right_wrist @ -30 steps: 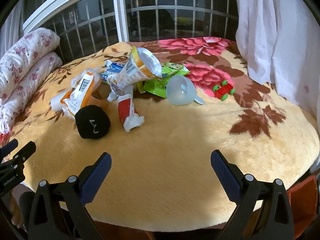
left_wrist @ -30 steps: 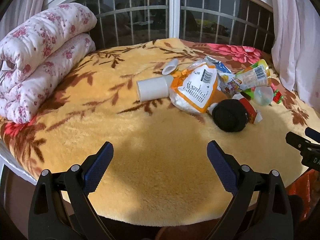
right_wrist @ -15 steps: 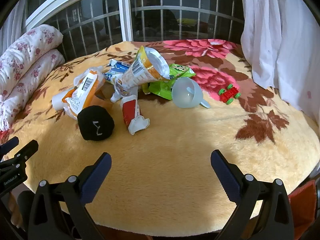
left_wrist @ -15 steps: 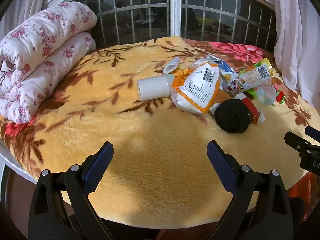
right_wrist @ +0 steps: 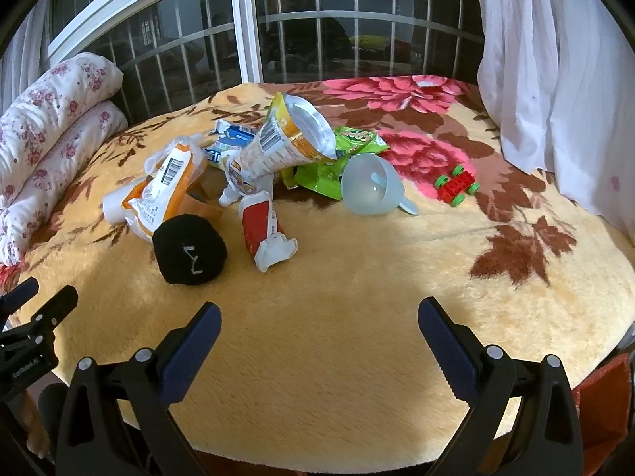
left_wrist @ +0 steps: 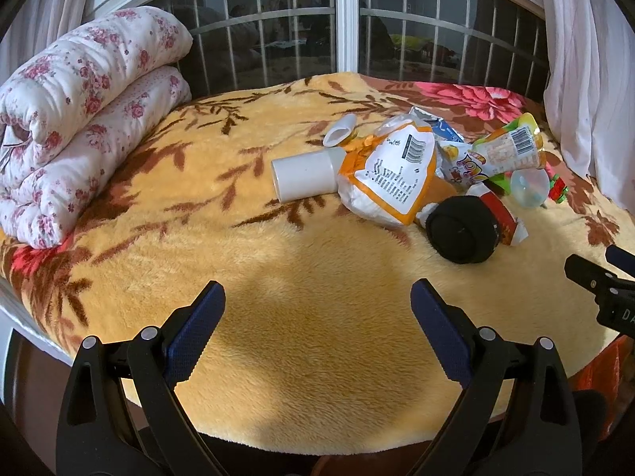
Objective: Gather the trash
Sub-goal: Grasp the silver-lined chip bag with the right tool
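A heap of trash lies on the yellow plush blanket (left_wrist: 317, 269): an orange-and-white pouch (left_wrist: 391, 176) (right_wrist: 166, 190), a yellow snack bag (right_wrist: 285, 146) (left_wrist: 506, 150), a green wrapper (right_wrist: 337, 158), a red-and-white wrapper (right_wrist: 264, 230) (left_wrist: 500, 214) and a blue-and-white packet (right_wrist: 230, 141). A white cylinder (left_wrist: 305, 174) and a black knitted ball (left_wrist: 462, 234) (right_wrist: 190, 252) rest beside them. My left gripper (left_wrist: 317, 309) hovers open over the near blanket, short of the heap. My right gripper (right_wrist: 319, 323) is open too, nothing between its fingers.
A clear plastic funnel (right_wrist: 369, 190) and a red toy car with green wheels (right_wrist: 456, 184) lie right of the heap. A rolled floral quilt (left_wrist: 79, 119) fills the left side. Barred windows stand behind, a white curtain (right_wrist: 555, 79) hangs at right. An orange bag (right_wrist: 603, 404) shows below the bed edge.
Both grippers have drifted slightly forward and the views shifted a little; the heap sits a touch nearer. Nothing was grasped or moved.
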Available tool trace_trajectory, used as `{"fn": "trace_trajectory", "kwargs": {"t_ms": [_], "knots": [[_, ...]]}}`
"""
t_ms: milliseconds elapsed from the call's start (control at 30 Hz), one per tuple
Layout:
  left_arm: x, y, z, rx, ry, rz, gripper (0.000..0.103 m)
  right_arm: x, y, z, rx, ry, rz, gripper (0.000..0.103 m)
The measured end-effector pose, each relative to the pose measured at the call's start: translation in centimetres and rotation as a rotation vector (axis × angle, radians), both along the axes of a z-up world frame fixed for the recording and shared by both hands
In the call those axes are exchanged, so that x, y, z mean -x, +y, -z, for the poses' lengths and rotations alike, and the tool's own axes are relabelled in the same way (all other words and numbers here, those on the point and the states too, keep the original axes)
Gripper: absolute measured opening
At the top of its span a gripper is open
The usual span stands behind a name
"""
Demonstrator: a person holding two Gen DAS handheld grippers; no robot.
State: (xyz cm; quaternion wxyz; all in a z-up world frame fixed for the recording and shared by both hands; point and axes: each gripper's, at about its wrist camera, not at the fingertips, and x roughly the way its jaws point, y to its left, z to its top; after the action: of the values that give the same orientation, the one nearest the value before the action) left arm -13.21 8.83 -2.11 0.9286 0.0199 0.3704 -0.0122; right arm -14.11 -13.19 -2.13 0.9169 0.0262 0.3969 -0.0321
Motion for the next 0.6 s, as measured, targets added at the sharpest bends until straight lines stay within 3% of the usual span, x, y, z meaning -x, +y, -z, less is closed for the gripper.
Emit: {"fn": "trace_trajectory", "kwargs": {"t_ms": [200, 400, 600], "knots": [[-0.4, 0.4, 0.5, 0.008, 0.007, -0.003, 0.092, -2.0, 0.6, -0.6, -0.078, -0.035, -0.008, 0.098], [-0.7, 0.9, 0.9, -0.005, -0.004, -0.007, 0.092, -6.9, 0.8, -0.9, -0.286, -0.087, 0.016, 0.098], [-1.2, 1.5, 1.3, -0.007, -0.005, -0.002, 0.092, -11.5, 0.2, -0.1, -0.411, -0.102, 0.094, 0.097]]}}
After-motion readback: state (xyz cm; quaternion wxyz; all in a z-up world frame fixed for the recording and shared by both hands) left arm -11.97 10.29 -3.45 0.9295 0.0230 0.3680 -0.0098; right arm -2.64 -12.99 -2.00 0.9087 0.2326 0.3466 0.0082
